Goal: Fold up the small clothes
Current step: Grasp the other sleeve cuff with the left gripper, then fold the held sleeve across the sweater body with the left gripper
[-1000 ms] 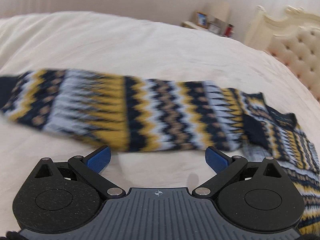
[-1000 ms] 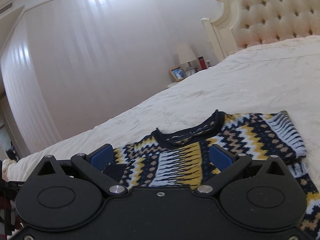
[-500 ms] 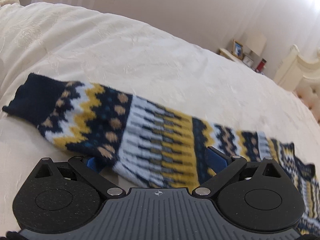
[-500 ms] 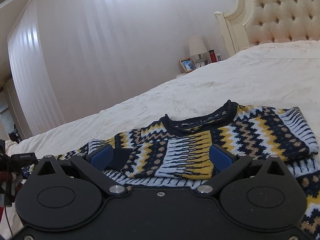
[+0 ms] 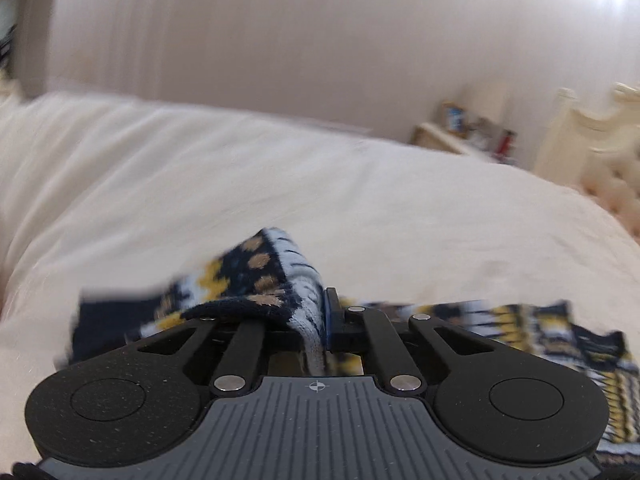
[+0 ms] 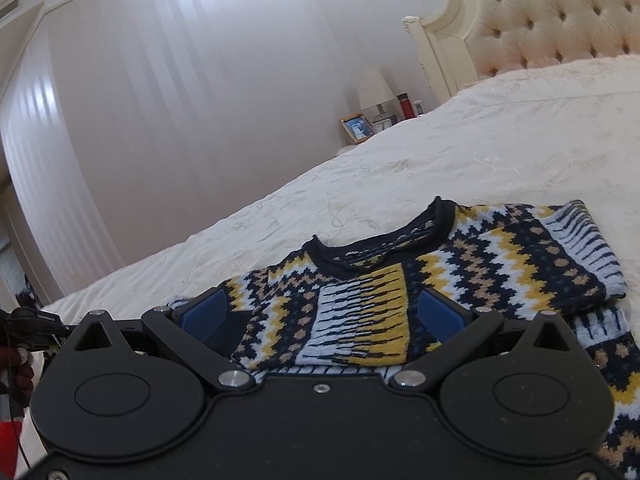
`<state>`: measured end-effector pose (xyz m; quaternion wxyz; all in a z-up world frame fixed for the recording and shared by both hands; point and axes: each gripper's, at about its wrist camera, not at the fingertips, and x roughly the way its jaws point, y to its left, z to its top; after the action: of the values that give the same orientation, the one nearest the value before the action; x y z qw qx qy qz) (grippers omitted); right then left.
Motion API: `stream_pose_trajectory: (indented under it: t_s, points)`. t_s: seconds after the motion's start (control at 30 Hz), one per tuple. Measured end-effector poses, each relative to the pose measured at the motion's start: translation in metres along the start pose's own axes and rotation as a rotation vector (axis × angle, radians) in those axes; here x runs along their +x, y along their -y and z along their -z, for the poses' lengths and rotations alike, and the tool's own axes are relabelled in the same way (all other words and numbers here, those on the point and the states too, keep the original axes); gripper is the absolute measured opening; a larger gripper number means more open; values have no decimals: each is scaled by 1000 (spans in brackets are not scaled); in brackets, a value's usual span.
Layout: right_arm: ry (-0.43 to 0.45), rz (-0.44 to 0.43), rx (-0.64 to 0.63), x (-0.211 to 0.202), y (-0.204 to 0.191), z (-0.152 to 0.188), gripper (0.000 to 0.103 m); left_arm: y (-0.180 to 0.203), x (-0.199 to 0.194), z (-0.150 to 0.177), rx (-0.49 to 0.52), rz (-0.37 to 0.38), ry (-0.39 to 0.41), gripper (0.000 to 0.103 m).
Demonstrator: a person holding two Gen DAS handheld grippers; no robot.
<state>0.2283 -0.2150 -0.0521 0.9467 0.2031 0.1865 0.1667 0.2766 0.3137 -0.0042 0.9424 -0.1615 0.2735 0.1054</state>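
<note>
A small knitted sweater in navy, yellow, tan and pale blue zigzags lies on the cream bedspread, neck facing away, its right sleeve folded over the chest. My left gripper is shut on the sweater's left sleeve near the navy cuff; the sleeve bunches up over the fingers and trails off to the right. My right gripper is open and empty, hovering low over the sweater's chest with blue pads on each side.
A tufted cream headboard stands at the right. A nightstand with a lamp, a photo frame and a red bottle is beyond the bed. A pale curtained wall is behind. The left hand-held gripper shows at the left edge.
My left gripper went from open over the spread sleeve to shut on it near the cuff and is lifting it; the view is blurred with motion. My right gripper barely moved.
</note>
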Motion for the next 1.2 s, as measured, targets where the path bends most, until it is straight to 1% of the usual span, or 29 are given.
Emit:
stream_pose_trajectory:
  t_s: [0.1, 0.27, 0.33, 0.5, 0.6, 0.7, 0.83, 0.97, 1.03, 1.07, 1.1, 1.13, 1.2]
  points:
    - [13, 16, 21, -3, 6, -6, 102, 40, -20, -10, 90, 72, 29, 7]
    - [37, 57, 51, -10, 19, -20, 102, 109, -47, -21, 165, 201, 59, 7]
    - [42, 74, 66, -13, 27, -26, 102, 140, -51, -20, 200, 249, 63, 7]
    - [74, 129, 98, -22, 46, -40, 102, 210, -45, -1, 284, 340, 51, 7]
    - [91, 162, 104, -27, 57, -48, 102, 245, -31, 16, 282, 390, 18, 7]
    - [105, 193, 106, -31, 66, -55, 102, 275, -13, 38, 292, 424, -33, 7]
    - [110, 220, 123, -33, 77, -61, 102, 308, 9, 73, 355, 444, -101, 8]
    - [97, 244, 144, -33, 87, -61, 102, 325, 25, 106, 414, 437, -179, 10]
    - [92, 252, 159, -34, 92, -61, 102, 330, 33, 120, 428, 443, -222, 22]
    - [90, 257, 164, -34, 94, -62, 102, 331, 36, 127, 429, 456, -244, 35]
    - [89, 261, 169, -35, 95, -62, 102, 331, 37, 133, 427, 472, -268, 46]
    - [89, 265, 173, -35, 96, -63, 102, 335, 39, 139, 428, 484, -289, 50]
    - [87, 271, 178, -35, 98, -64, 102, 335, 38, 150, 437, 508, -325, 73]
